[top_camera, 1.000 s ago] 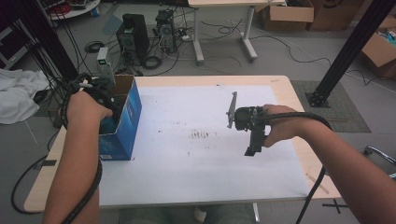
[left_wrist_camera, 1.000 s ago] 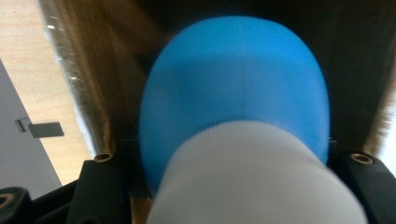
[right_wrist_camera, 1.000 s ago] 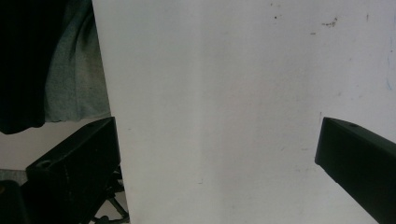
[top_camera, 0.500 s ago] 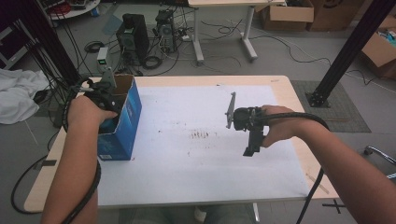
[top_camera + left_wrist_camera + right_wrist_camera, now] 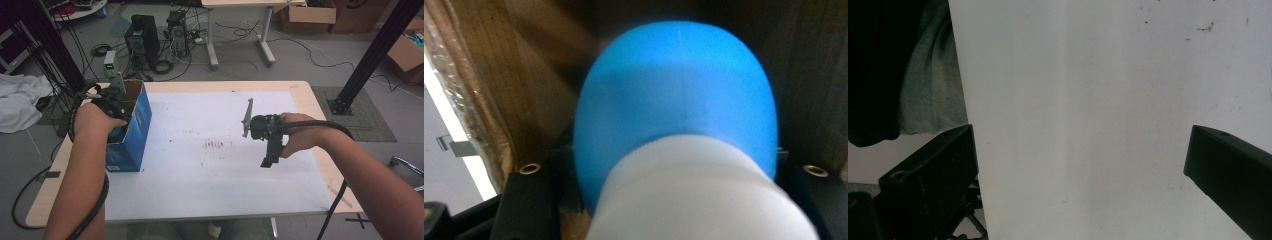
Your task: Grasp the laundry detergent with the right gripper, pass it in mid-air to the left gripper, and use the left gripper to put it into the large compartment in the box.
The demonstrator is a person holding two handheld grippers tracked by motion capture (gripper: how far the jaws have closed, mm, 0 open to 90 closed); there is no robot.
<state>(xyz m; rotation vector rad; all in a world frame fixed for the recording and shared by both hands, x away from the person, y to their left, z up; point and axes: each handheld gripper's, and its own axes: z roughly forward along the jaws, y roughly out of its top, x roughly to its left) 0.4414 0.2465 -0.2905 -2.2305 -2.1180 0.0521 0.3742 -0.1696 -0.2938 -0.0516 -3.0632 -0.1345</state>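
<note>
The left gripper (image 5: 112, 107) reached inside the blue box (image 5: 131, 131) at the desk's (image 5: 210, 190) left edge, its fingers just loosening around a blue-and-white bottle (image 5: 674, 120) between them. The right gripper (image 5: 267, 152) hovered apart, fingers spread, empty. Placing looked nearly finished; withdrawal remained.

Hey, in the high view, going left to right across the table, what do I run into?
Left hand-held gripper reaching into the box, then the blue cardboard box, then the dark smudges on the white table cover, then the right hand-held gripper held over the cover.
</note>
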